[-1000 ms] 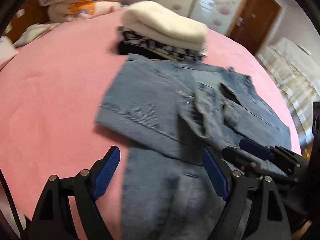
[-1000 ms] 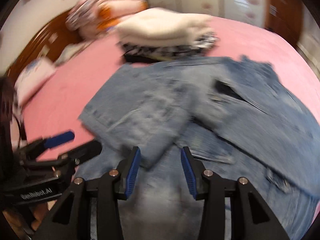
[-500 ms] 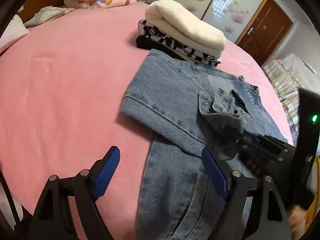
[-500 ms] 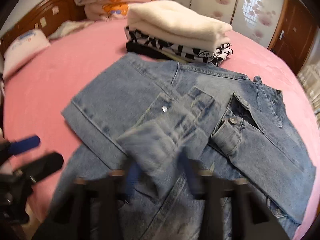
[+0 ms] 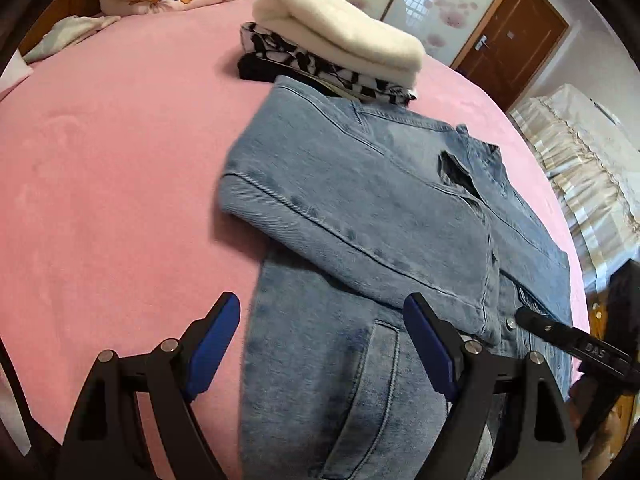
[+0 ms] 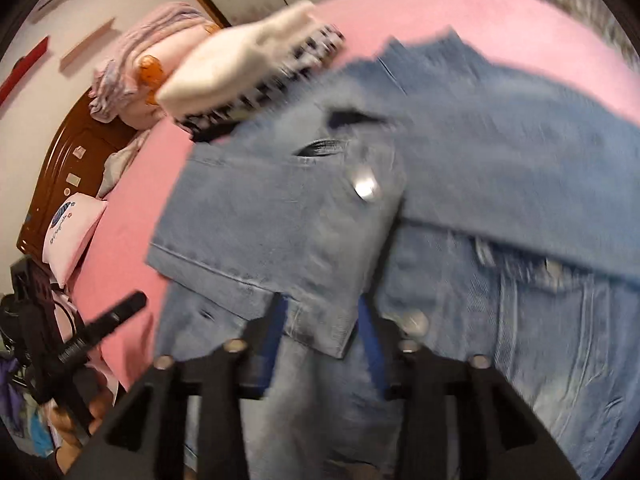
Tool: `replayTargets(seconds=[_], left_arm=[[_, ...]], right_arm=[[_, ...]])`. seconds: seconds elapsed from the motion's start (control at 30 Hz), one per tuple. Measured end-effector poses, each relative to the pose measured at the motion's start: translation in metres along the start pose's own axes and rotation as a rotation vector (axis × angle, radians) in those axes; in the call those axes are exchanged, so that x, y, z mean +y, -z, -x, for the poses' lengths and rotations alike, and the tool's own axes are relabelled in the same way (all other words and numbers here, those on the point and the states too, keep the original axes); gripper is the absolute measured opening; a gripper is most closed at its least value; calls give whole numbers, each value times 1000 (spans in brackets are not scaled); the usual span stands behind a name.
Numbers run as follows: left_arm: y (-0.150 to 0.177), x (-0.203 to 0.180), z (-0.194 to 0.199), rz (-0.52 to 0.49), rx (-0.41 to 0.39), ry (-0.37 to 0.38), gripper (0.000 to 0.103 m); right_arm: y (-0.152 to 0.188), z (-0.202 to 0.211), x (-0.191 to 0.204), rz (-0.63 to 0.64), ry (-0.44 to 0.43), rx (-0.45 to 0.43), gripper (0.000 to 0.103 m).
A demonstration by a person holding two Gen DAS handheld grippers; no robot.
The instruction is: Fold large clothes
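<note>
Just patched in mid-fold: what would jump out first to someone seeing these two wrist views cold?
The blue denim jacket dominates, spread on the pink bedspread with both sleeves folded across its front. Behind it at the far edge sits a stack of folded clothes, a cream sweater on top. In the foreground the left tool hangs open over the jacket's hem, gripping nothing.

Blur, cropping and cover around the denim jacket

The right wrist view is smeared by motion: the denim jacket (image 6: pixel 400 208), its metal button (image 6: pixel 366 190) and the stacked folded clothes (image 6: pixel 248 76) behind the jacket lose their detail, and the right gripper (image 6: pixel 320 340) nearest the jacket's cuff is too soft-edged to show whether its jaws touch cloth. In the left wrist view the jacket's lower hem runs off the bottom edge, and the jacket covers the near edge of the stack.
</note>
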State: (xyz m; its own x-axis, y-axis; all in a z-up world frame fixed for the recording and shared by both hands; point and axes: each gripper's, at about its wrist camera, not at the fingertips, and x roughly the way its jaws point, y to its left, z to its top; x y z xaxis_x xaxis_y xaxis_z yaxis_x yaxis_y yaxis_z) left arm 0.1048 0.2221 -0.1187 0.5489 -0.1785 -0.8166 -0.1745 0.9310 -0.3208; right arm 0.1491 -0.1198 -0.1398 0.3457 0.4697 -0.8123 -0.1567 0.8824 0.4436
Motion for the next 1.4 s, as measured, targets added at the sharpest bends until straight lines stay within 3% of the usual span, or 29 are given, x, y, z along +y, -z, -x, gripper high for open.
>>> replayTargets(seconds=[0.33, 0.63, 0.8, 0.87, 1.0, 1.03, 1.07, 1.4], left_arm=[[-2, -7, -8, -26, 10, -16, 83], [-3, -2, -16, -16, 26, -28, 83], [-4, -3, -20, -3, 37, -28, 83], [-5, -3, -19, -1, 34, -24, 83], [-4, -7, -18, -14, 32, -23, 83], [-4, -7, -18, -15, 32, -24, 83], [-4, -7, -18, -16, 33, -22, 83], [-6, -7, -8, -17, 5, -21, 83]], right_arm=[[-37, -44, -50, -205, -209, 1, 42], [-52, -49, -43, -138, -307, -47, 45], [-52, -56, -35, -100, -227, -23, 41], [-51, -50, -19, -28, -112, -29, 21], [-41, -26, 22, 134, 82, -78, 15], [-39, -20, 29, 159, 101, -93, 15], [-37, -15, 34, 176, 94, -100, 6], [-35, 4, 103, 435, 133, -177, 6]])
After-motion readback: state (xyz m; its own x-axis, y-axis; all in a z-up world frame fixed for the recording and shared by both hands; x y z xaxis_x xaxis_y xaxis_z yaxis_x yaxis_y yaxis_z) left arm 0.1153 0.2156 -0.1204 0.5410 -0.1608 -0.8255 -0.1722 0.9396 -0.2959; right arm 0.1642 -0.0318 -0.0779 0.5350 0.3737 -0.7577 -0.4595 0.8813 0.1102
